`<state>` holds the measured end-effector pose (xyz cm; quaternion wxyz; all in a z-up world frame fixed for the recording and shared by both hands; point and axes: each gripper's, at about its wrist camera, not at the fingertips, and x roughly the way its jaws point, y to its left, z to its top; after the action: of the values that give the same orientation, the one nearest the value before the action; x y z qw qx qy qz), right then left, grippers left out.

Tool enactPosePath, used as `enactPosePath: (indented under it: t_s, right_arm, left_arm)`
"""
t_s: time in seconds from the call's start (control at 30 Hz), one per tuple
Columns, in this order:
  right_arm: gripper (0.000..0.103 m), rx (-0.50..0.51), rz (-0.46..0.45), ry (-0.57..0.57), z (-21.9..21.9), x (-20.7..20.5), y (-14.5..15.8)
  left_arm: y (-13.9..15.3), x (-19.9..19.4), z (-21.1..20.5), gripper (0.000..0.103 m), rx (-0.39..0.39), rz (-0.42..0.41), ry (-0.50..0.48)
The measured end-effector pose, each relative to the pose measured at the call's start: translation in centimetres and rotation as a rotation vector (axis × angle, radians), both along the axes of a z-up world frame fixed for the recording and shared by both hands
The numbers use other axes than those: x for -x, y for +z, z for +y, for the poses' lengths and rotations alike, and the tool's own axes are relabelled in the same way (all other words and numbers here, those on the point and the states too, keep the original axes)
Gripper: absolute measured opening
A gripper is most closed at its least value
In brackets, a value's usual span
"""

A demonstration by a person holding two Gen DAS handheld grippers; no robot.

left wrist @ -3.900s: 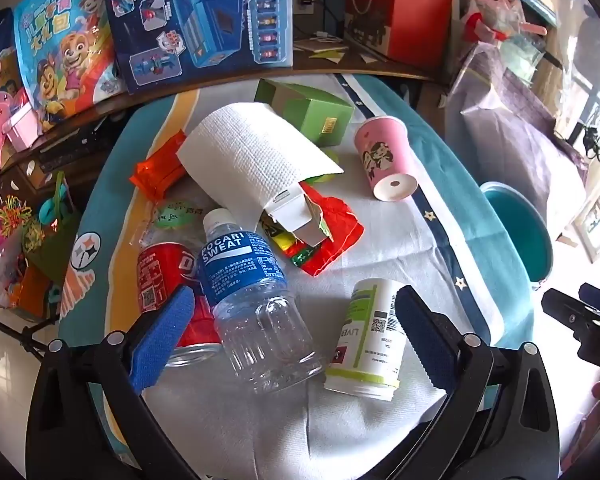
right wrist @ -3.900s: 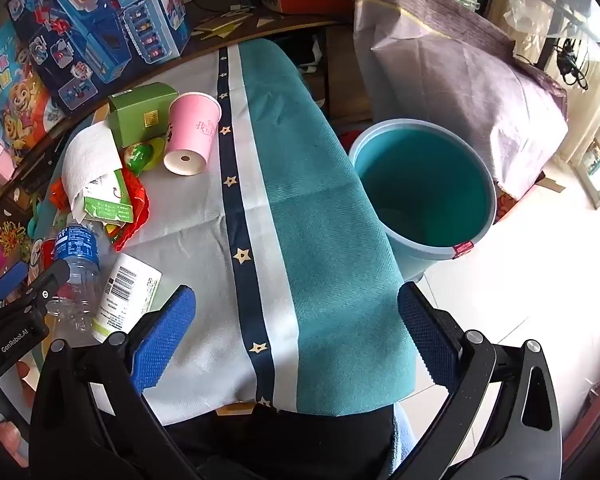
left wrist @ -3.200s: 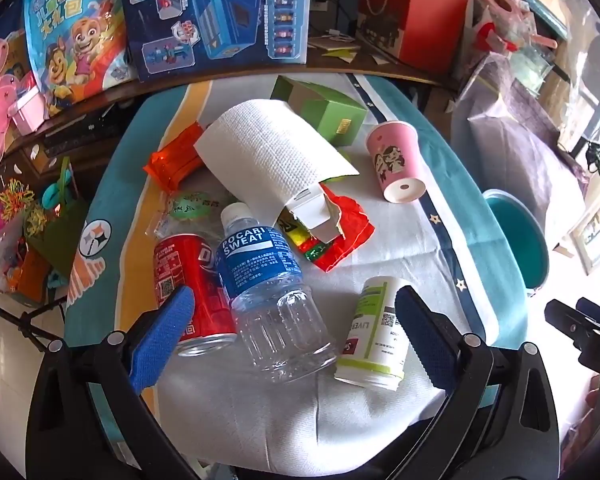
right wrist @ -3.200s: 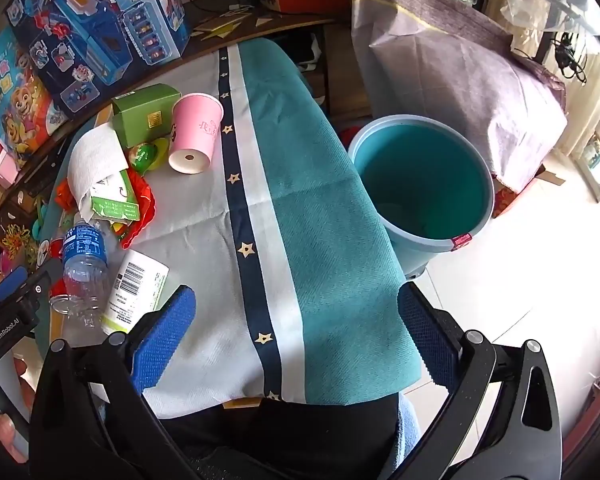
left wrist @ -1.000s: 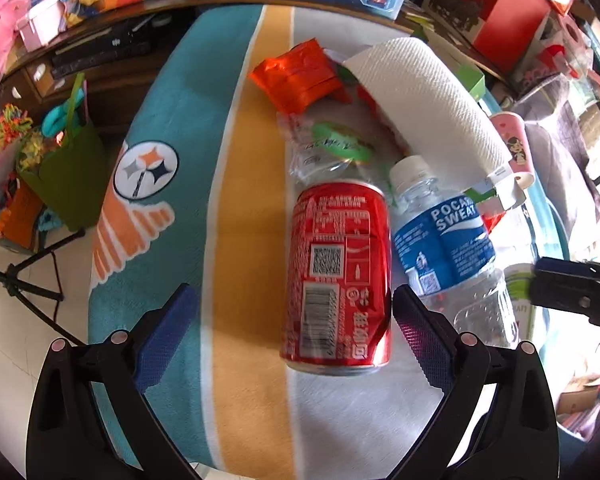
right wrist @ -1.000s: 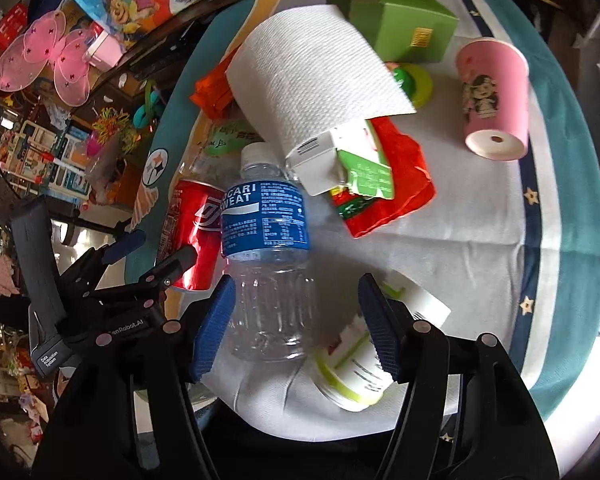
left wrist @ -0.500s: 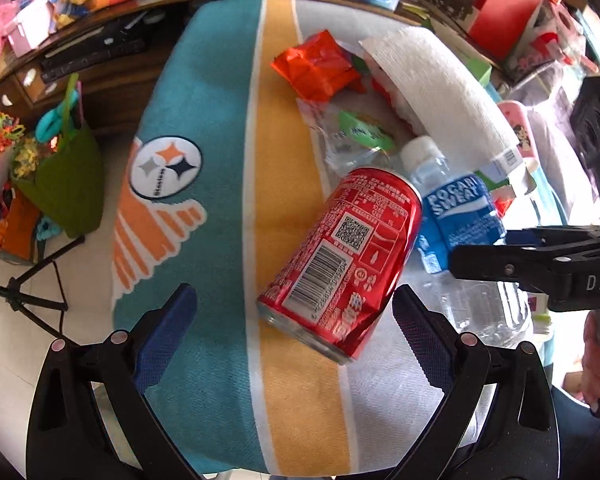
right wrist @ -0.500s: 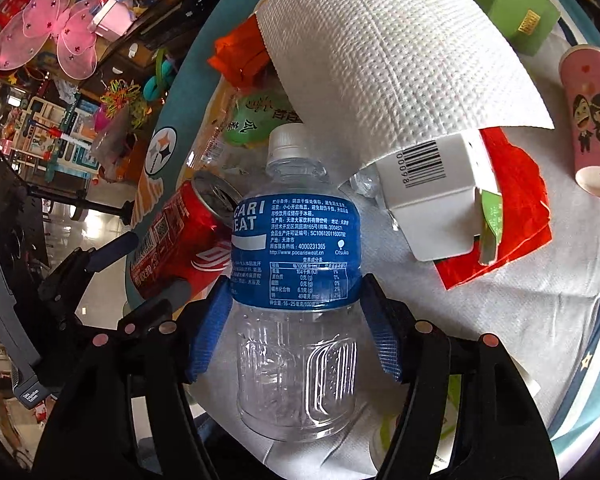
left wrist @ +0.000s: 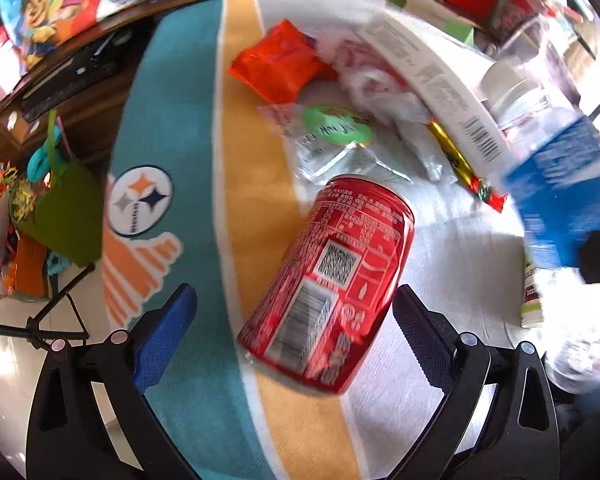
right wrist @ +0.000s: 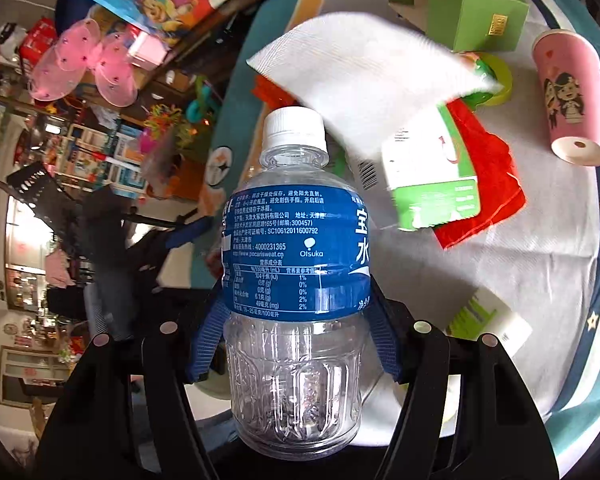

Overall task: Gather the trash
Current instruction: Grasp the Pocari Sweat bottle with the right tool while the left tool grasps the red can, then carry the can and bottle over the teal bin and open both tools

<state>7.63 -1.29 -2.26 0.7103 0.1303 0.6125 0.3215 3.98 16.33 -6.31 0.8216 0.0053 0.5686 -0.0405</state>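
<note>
My right gripper [right wrist: 296,340] is shut on a clear plastic bottle with a blue label [right wrist: 296,264] and holds it lifted above the table; the bottle also shows blurred at the right of the left wrist view [left wrist: 560,200]. My left gripper [left wrist: 292,320] is open, its blue pads on either side of a red soda can [left wrist: 332,276] lying on its side on the cloth. A white paper towel [right wrist: 372,80], a green-and-white carton [right wrist: 432,180], red wrappers [right wrist: 484,200], a pink cup [right wrist: 568,100], a green box [right wrist: 476,16] and a white-green tub [right wrist: 488,324] lie on the table.
An orange packet [left wrist: 280,60] and a clear bag with a green sticker [left wrist: 332,136] lie beyond the can. The striped tablecloth's left edge [left wrist: 140,160] drops to the floor, with a green bag [left wrist: 64,208] and toys beside it. Toy boxes stand behind.
My right gripper has closed on the bottle and lifted it off the table. My left gripper has moved closer around the red can, which has turned a little.
</note>
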Motion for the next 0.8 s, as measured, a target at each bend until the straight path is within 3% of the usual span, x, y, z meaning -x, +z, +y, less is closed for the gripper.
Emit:
enactPosePath:
  t_s: [0.03,0.1,0.2,0.43,0.8]
  right_arm:
    - [0.062,-0.004,-0.006,-0.001,-0.4,0.2,0.2]
    - [0.062,0.002,-0.020,-0.010,-1.2,0.6,0.5]
    - [0.062,0.000,-0.029,-0.037,-2.1,0.5,0.6]
    - [0.062,-0.019,-0.101,-0.160,-7.3,0.6,1.7]
    - [0.062,-0.061,-0.092,-0.284,-13.3,0.1,1.0]
  left_arm:
    - [-0.2,0.0,-0.3,0.097,0.002,0.000,-0.007]
    - [-0.3,0.1,-1.0,0.072,0.003,0.002,-0.019]
    - [-0.2,0.6,-1.7,0.067,-0.004,-0.013,-0.016]
    - [1.9,1.7,-2.5,0.061,0.021,-0.048,0.029]
    - [6.2,1.9,-5.9,0.060,0.026,-0.130,0.015]
